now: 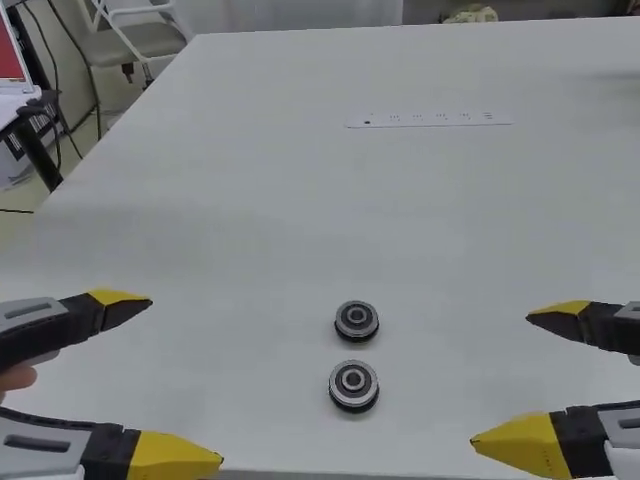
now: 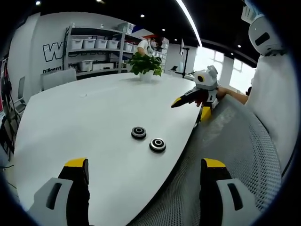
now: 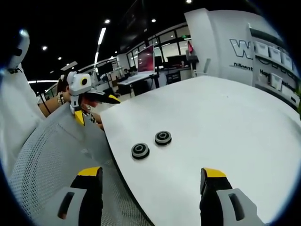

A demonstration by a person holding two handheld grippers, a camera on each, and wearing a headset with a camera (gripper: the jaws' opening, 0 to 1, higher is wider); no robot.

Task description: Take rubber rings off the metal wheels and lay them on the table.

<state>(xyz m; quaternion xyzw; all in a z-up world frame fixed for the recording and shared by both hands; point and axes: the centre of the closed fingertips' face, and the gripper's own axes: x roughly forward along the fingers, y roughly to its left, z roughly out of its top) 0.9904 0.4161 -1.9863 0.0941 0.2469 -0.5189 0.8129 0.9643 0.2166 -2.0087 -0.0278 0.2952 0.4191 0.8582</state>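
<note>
Two small metal wheels with black rubber rings lie flat on the white table near its front edge: a far wheel (image 1: 356, 321) (image 2: 138, 132) (image 3: 163, 137) and a near wheel (image 1: 353, 385) (image 2: 157, 144) (image 3: 140, 150). My left gripper (image 1: 165, 385) (image 2: 143, 176) hovers at the left of the wheels, open, nothing between its yellow-tipped jaws. At the right, my right gripper (image 1: 510, 380) (image 3: 153, 181) is open too and holds nothing. Both grippers stay apart from the wheels. The right gripper (image 2: 188, 101) shows across the table in the left gripper view, the left gripper (image 3: 101, 99) in the right gripper view.
A flush power strip (image 1: 430, 120) sits in the table further back. A potted plant (image 2: 145, 66) stands at the table's far end, with shelves of boxes (image 2: 94, 52) behind. A mesh chair back (image 2: 225, 141) is close to the table's edge. Chairs (image 1: 130, 30) stand at the far left.
</note>
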